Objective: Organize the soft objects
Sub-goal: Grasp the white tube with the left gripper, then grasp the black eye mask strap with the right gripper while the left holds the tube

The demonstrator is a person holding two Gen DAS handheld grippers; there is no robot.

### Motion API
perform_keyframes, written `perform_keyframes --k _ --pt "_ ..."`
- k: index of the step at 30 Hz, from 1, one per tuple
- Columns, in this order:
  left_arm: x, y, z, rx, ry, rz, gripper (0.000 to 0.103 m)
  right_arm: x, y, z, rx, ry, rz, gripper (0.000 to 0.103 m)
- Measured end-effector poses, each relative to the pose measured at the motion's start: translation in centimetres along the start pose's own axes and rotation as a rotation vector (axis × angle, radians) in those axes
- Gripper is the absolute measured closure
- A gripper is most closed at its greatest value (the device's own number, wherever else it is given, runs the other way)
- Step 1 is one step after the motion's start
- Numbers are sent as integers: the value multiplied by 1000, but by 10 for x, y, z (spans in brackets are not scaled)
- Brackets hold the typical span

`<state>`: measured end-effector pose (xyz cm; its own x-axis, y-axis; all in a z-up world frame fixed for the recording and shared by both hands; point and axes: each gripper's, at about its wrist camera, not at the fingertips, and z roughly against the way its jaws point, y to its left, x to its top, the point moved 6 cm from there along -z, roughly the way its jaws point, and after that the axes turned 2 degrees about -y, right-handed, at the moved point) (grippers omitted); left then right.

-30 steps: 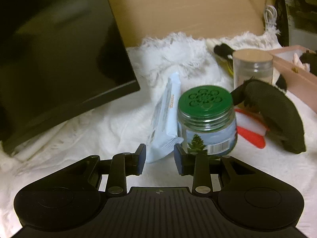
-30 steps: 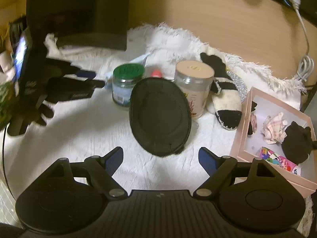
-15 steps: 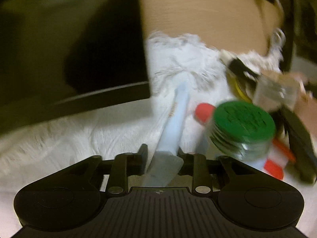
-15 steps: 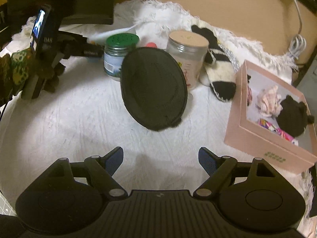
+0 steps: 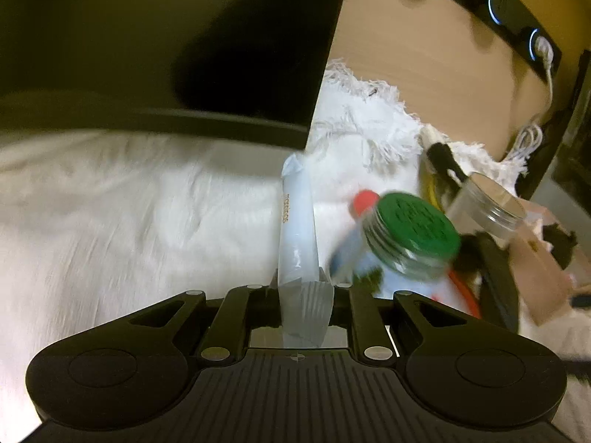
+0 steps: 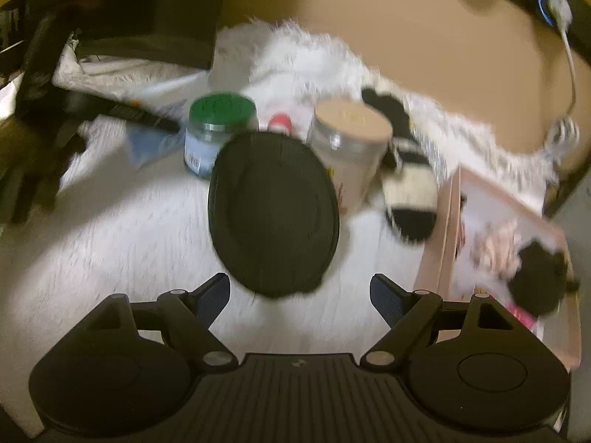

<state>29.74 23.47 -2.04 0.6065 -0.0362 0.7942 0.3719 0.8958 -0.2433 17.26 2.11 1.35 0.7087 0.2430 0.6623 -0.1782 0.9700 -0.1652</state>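
Your left gripper [image 5: 301, 288] has its jaws pinching the end of a thin, pale blue plastic packet [image 5: 297, 229]. The packet is flat and crinkly, and it stands on its edge, sticking out away from you over the white fuzzy blanket [image 5: 129, 214].

Your right gripper [image 6: 299, 295] has its jaws spread wide with nothing between them. Just past them is a flat, round, black case [image 6: 273, 214] that stands tilted up on the blanket.

You can count two jars. One jar [image 6: 218, 133] is clear glass with a green lid full of little holes. The other jar [image 6: 349, 147] is clear with a smooth tan lid. Both stand just behind the black case. A small red cap [image 6: 280, 122] peeks out between them.

A soft, fluffy slipper [image 6: 406, 184] with black and white stripes lies beside the tan-lidded jar. To the right is one pink box [image 6: 443, 243]. Inside it you can see a black fuzzy toy [image 6: 535, 280] and a pale, lumpy thing that is too blurry to name.
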Motion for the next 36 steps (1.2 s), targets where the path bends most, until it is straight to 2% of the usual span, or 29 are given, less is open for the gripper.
perform_keyframes --k 4,8,12,18,20,21,28,29,31,36 --pt "-15 1 20 32 -2 32 86 16 -10 -10 23 -40 -23 19" --pt "-19 4 33 55 -6 51 86 26 -27 -23 116 -30 -111 19" --pt "-21 7 36 51 3 75 86 36 -34 -49 182 11 -149 19" --pt "-19 10 32 43 10 117 86 42 -36 -102 326 99 -285 21" --pt "-17 12 33 35 4 131 85 42 -31 -100 375 108 -325 39" --pt "-16 13 35 37 -6 130 85 42 -25 -93 402 102 -310 54" --pt "-9 19 35 27 -14 148 85 30 16 -50 520 115 -208 62" --pt "-9 19 33 26 -5 154 85 29 21 -49 513 118 -191 65" --pt "-10 20 28 17 16 164 85 27 31 -55 481 152 -170 82" --pt "-9 24 13 14 19 212 84 31 36 -62 457 178 -212 84"
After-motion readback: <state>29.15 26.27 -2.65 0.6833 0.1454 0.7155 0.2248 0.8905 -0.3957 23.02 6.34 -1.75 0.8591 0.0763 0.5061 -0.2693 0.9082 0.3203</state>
